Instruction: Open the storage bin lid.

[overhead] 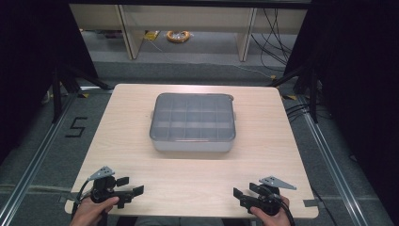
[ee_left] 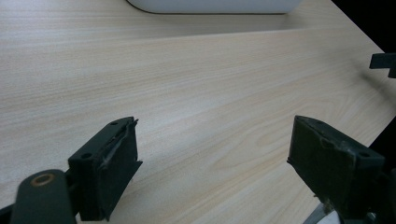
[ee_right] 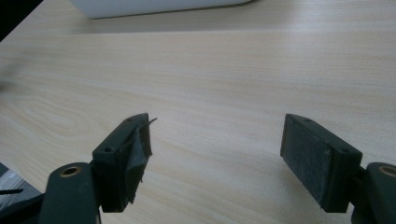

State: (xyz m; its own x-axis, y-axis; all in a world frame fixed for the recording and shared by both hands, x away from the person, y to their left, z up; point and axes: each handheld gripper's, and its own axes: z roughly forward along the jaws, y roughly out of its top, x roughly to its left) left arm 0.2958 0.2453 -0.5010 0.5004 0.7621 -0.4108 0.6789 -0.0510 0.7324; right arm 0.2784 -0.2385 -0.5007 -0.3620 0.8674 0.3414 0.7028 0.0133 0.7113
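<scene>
High view: lidded box point(overhead: 193, 122) mid-table point(overhead: 263, 160); floor cables point(overhead: 179, 36) beyond, seemingly.

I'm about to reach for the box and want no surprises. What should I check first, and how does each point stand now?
1. Left claw open and holding nothing: ok.
2. Right claw open and holding nothing: ok.
3. Box lid down: ok.
4. Bare table between claws and box: ok.
5. Box latch fastened: cannot tell.
6. Contents of the box compartments: cannot tell.
</scene>
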